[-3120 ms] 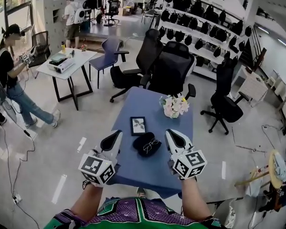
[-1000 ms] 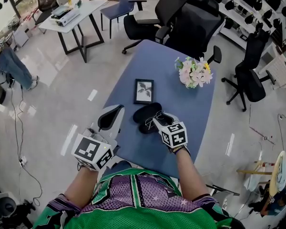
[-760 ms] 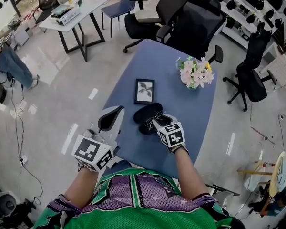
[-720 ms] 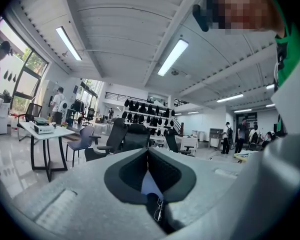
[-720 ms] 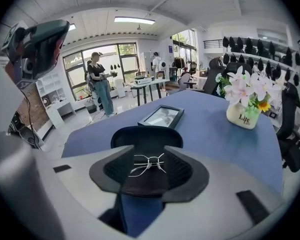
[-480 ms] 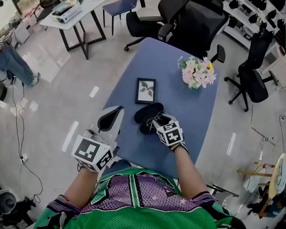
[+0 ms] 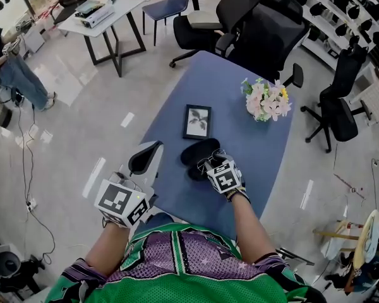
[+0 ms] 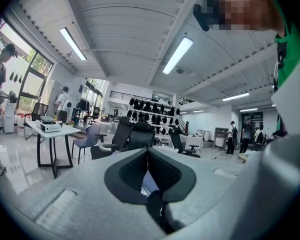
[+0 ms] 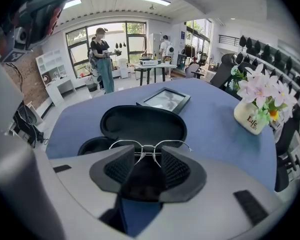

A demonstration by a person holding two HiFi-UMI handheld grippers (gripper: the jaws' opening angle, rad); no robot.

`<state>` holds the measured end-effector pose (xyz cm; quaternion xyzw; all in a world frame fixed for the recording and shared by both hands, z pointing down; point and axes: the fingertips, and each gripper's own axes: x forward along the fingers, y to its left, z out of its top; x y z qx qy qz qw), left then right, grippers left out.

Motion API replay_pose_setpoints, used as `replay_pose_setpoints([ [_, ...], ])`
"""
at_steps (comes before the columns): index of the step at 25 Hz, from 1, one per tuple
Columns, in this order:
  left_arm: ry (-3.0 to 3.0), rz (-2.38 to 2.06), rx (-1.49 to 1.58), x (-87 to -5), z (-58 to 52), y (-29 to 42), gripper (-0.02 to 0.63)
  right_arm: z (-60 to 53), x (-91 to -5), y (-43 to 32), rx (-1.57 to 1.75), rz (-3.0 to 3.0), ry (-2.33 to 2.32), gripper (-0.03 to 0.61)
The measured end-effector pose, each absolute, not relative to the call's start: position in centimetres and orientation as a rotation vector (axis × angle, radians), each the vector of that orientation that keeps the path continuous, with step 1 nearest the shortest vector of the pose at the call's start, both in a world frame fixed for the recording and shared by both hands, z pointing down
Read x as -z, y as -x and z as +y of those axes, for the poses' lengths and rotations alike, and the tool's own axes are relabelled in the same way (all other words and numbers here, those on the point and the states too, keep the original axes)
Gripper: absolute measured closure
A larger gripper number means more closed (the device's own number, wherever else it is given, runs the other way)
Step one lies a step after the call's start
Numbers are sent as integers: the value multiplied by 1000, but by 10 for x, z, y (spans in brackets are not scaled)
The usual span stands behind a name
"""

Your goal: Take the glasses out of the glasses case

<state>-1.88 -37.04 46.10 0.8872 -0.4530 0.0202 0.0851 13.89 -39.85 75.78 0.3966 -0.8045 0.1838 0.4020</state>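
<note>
— How are the jaws set?
— The left gripper (image 8: 148,151) is closed, empty. The right gripper's (image 9: 147,156) ribbed pads are held apart beside the bridge of the thin silver wire-rimmed glasses (image 9: 149,146).
— Located where?
— Over the opened black oval clamshell case (image 9: 142,124).

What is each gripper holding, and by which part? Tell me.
Nothing is gripped. The right gripper stands open, its jaws either side of the bridge of the glasses; the left gripper is shut and empty.
</note>
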Motion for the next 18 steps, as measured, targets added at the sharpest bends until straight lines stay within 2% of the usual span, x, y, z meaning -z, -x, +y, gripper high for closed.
replay_pose_setpoints([
  [6, -2643, -1358, -56, -459, -370, 20, 598, -396, -760, -142, -450, -2010, -978, 440],
  [9, -2647, -1362, -59, -457, -367, 21, 598, -396, -759, -144, -425, -2009, -981, 481],
  [18, -2650, -1386, -58, -449, -358, 29, 597, -396, -746, -145, -401, -2037, -1031, 495],
])
